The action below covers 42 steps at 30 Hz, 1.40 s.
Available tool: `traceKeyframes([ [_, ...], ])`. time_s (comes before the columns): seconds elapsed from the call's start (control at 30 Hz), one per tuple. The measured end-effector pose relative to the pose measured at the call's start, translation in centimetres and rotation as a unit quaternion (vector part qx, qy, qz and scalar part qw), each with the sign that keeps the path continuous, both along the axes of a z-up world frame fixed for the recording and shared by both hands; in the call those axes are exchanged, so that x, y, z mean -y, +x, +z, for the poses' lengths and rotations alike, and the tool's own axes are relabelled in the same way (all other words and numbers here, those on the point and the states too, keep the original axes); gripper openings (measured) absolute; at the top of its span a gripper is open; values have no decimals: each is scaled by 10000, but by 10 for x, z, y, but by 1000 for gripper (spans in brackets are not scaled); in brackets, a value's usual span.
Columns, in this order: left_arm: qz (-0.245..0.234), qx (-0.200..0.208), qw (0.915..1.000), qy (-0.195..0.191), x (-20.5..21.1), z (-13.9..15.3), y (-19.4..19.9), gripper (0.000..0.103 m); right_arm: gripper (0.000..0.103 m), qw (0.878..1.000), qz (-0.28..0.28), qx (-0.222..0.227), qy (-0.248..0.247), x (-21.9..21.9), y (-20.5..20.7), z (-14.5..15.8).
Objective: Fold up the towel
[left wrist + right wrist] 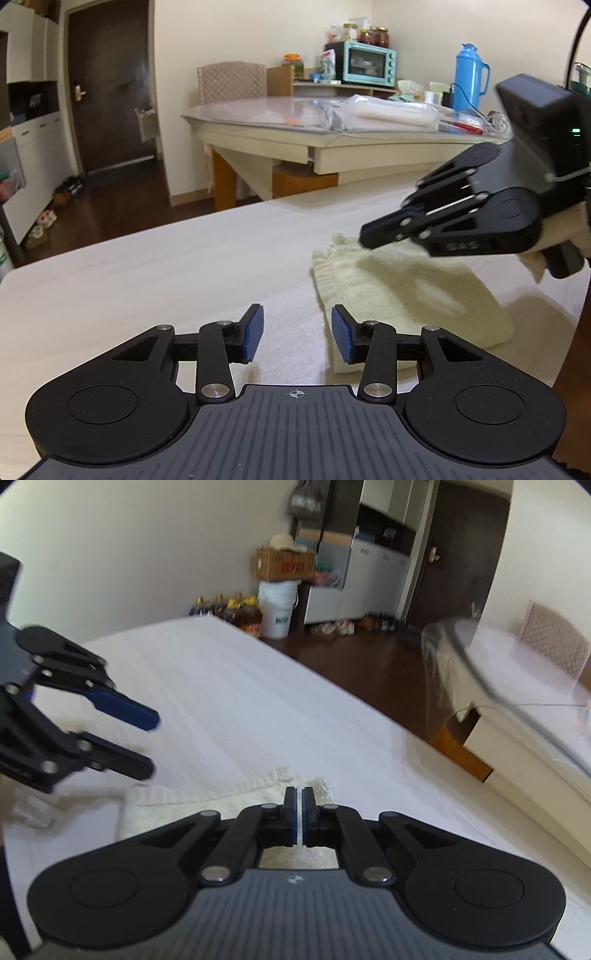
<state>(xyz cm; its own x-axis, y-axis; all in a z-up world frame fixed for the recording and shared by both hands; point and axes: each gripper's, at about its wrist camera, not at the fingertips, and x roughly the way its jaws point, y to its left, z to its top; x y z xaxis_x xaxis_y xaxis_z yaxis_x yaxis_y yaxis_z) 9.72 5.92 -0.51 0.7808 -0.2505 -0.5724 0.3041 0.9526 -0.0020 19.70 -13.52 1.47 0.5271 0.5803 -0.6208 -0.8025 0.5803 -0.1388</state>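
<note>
A cream towel, folded, lies on the white table toward its right side. My left gripper is open at the towel's near left edge. Its right blue pad stands over that edge, and only bare table shows between the pads. My right gripper, held in a gloved hand, is shut at the towel's far ruffled corner. In the right wrist view its fingers are pressed together over the towel, with a thin pale strip between the pads. The left gripper shows open at the left of that view.
Beyond the table's far edge is dark wood floor. A second table under clear plastic carries a teal toaster oven and a blue thermos. Bottles and a white bucket stand by the wall.
</note>
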Motion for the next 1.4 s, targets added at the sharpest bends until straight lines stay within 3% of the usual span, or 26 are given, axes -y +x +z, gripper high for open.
traceKeyframes([
  [0.1, -83, 6, 10000, -7, 4, 0, 1, 46, 4, 9999, -127, -86, 56, 7, 3, -1],
  [0.2, -108, 3, 9999, -11, 6, 0, 2, 46, 20, 9998, -19, -203, -23, 3, 6, -6],
  [0.3, -122, -23, 9999, -29, 7, -1, 1, 51, 23, 9995, 81, -270, -167, -2, 8, -10],
  [0.37, -140, -31, 9999, -19, 8, -2, -1, 51, 23, 9991, 97, -382, -181, 0, 9, -15],
  [0.43, -164, -35, 9999, -40, 9, -3, -2, 51, 5, 9989, 59, -455, -125, 2, 9, -14],
  [0.53, -237, -28, 9997, -57, 10, -3, -4, 51, 4, 9993, -32, -321, -200, 6, 0, -12],
  [0.7, -445, -85, 9990, -53, 19, -8, -4, 51, 4, 9991, -354, -195, -87, 22, -4, -10],
  [0.87, -460, -23, 9989, -34, 24, -9, 0, 52, 17, 9982, -541, -258, -75, 31, -5, -12],
  [1.0, -180, 38, 9998, 8, 15, -7, 7, 52, 17, 9928, -1164, -149, 229, 64, -27, 3],
  [1.13, -194, 4, 9997, 174, 15, -9, 13, 52, 18, 9843, -1722, -264, 295, 88, -46, -4],
  [1.4, -288, -71, 9992, 257, 24, -14, 1, 51, 17, 9844, -1732, -298, 83, 86, -40, -23],
])
